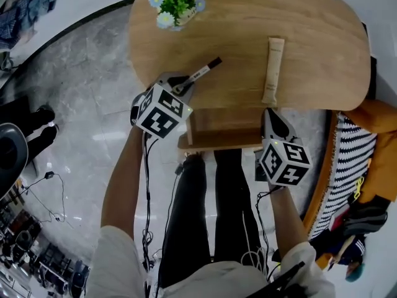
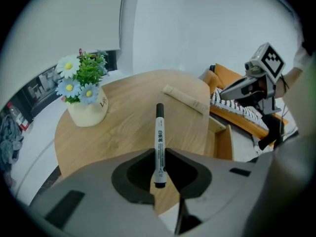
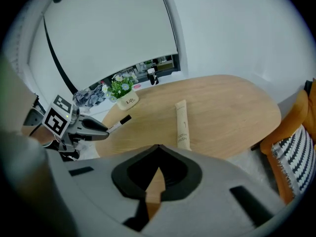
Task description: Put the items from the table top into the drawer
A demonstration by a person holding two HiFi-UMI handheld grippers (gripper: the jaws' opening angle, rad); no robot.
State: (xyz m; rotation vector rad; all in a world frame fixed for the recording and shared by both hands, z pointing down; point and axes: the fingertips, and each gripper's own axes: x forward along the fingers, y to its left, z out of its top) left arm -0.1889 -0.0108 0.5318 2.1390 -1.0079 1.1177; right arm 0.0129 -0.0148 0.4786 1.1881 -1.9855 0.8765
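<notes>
Head view: left claw (image 1: 185, 87) above the surface (image 1: 322, 36) edge, clamped on marker (image 1: 205, 69), its tips hidden under the cube. Drawer (image 1: 223, 129) open, inside hard to read.
Left gripper view: marker's long axis runs straight ahead, dark cap end foremost.
Right gripper view: right claw (image 3: 159, 146) closed, empty; sachet (image 3: 182, 125) flat on surface.

Pot (image 3: 127, 101): "Life". Marker (image 2: 159, 137) label: Chinese chars, unreadable.

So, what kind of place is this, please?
Probably a lounge or living-room corner: a small wooden table with a flower pot, an orange seat with a striped cushion beside it, and a polished stone floor.
</notes>
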